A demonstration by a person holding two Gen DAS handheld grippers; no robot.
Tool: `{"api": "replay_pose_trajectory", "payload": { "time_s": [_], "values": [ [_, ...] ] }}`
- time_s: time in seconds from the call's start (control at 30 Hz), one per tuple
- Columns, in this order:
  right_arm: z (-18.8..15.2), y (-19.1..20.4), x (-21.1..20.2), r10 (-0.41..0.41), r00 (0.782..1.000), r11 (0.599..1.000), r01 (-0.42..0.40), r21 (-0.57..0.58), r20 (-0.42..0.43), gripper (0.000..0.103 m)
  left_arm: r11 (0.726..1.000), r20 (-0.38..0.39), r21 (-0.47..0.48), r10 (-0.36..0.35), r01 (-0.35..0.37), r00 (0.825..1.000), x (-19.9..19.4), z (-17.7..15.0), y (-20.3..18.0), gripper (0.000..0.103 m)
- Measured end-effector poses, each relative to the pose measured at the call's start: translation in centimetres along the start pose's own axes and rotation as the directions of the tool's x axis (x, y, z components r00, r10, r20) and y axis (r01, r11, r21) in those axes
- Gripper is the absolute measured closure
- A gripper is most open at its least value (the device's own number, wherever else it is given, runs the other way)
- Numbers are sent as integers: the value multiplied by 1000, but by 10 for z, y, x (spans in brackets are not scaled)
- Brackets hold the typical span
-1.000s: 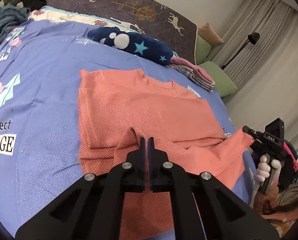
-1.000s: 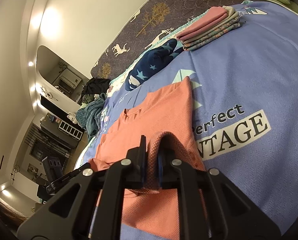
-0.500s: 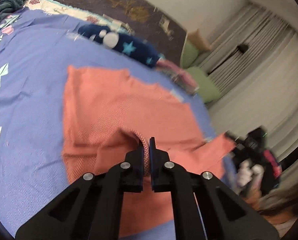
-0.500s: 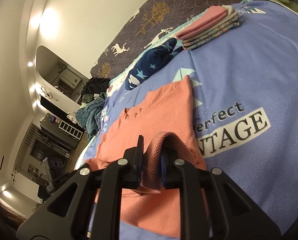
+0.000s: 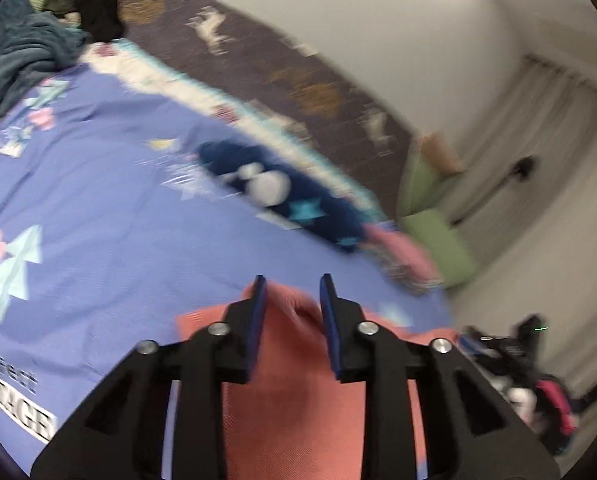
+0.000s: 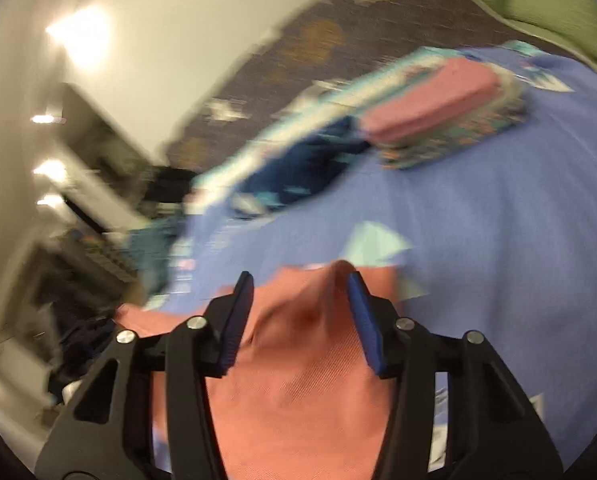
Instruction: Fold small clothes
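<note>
Left wrist: left gripper fingers spread apart, gripping nothing, shirt lying between and under them on the blue sheet. Right gripper likewise spread wide over the same shirt. Both frames motion-blurred.

Both wrist cameras look close and low along their claws across the blue printed bedsheet toward the headboard, sharing the salmon-orange knit shirt and navy star-patterned garment.
</note>
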State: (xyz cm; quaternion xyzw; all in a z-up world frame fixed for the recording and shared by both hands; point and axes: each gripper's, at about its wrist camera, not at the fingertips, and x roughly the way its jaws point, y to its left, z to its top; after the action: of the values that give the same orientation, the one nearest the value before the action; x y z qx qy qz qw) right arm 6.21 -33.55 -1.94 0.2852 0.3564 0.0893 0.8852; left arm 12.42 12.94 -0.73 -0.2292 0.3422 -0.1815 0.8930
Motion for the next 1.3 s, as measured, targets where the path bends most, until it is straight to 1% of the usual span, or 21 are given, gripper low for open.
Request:
{"api": "replay_pose_trajectory", "payload": {
  "time_s": [0.03, 0.1, 0.17, 0.27, 0.37, 0.47, 0.57, 0.63, 0.7, 0.73, 0.77, 0.83, 0.87, 0.93, 0.97, 1.03, 1.13, 1.17, 1.23, 1.27, 1.3],
  "values": [
    [0, -1, 4, -24, 1000, 1000, 24, -8, -4, 54, 1000, -20, 8, 28, -28, 999, 7, -3, 3, 74],
    [-7, 0, 7, -39, 999, 996, 38, -76, -10, 54, 1000, -39, 28, 15, -14, 999, 9, -12, 10, 63],
    [-15, 4, 9, -94, 995, 979, 90, -180, -15, 54, 996, -52, 83, 48, -44, 997, 9, -19, 11, 58],
    [-23, 3, 17, -169, 984, 947, 149, -286, -48, 54, 986, -86, 146, 92, -79, 992, 10, -25, 14, 49],
    [-23, 2, 31, -180, 979, 938, 143, -315, -92, 52, 978, -151, 181, 132, -104, 980, 21, -30, 22, 46],
    [-13, 4, 52, -168, 978, 932, 116, -344, -125, 51, 977, -200, 164, 170, -138, 965, 45, -23, 35, 46],
    [-1, 9, 74, -170, 973, 924, 104, -368, -154, 50, 979, -239, 141, 176, -146, 955, 68, -13, 48, 46],
    [6, 9, 89, -175, 967, 922, 95, -376, -183, 47, 984, -264, 130, 151, -120, 953, 82, -9, 51, 46],
    [14, 4, 108, -180, 958, 927, 90, -364, -224, 47, 987, -267, 122, 132, -102, 955, 93, -4, 52, 51],
    [15, 1, 113, -176, 956, 932, 85, -353, -235, 47, 989, -263, 121, 111, -81, 958, 95, -1, 51, 76],
    [19, -5, 121, -158, 953, 944, 70, -321, -258, 61, 993, -263, 105, 80, -54, 961, 96, 0, 50, 101],
    [22, -13, 122, -101, 958, 968, 32, -250, -269, 99, 997, -214, 76, 24, -8, 976, 87, 3, 45, 101],
    [24, -13, 117, -74, 965, 974, 16, -227, -251, 99, 996, -181, 84, -1, 17, 984, 78, 3, 39, 101],
    [28, -10, 87, 29, 986, 979, -61, -193, -166, 100, 993, -106, 99, -54, 65, 993, 53, 5, 27, 101],
    [29, -9, 69, 80, 990, 978, -100, -182, -119, 100, 991, -83, 112, -63, 72, 995, 45, 6, 23, 101],
    [31, -7, 48, 106, 992, 974, -116, -192, -63, 100, 985, -51, 168, -33, 41, 998, 38, 10, 14, 101],
    [33, -15, 61, 18, 997, 980, -33, -194, -81, 98, 980, -69, 197, 37, -23, 997, 61, 13, 17, 99],
    [30, -21, 73, -53, 993, 983, 33, -182, -106, 97, 980, -82, 193, 54, -37, 995, 70, 12, 20, 95],
    [22, -27, 87, -186, 974, 968, 160, -192, -127, 90, 977, -105, 184, 129, -108, 986, 81, 6, 27, 87],
    [15, -29, 88, -229, 966, 959, 201, -200, -124, 83, 975, -116, 178, 154, -132, 981, 82, 3, 29, 80],
    [10, -31, 84, -223, 967, 961, 197, -196, -124, 82, 976, -119, 173, 156, -135, 981, 79, 1, 31, 76]
  ]
}}
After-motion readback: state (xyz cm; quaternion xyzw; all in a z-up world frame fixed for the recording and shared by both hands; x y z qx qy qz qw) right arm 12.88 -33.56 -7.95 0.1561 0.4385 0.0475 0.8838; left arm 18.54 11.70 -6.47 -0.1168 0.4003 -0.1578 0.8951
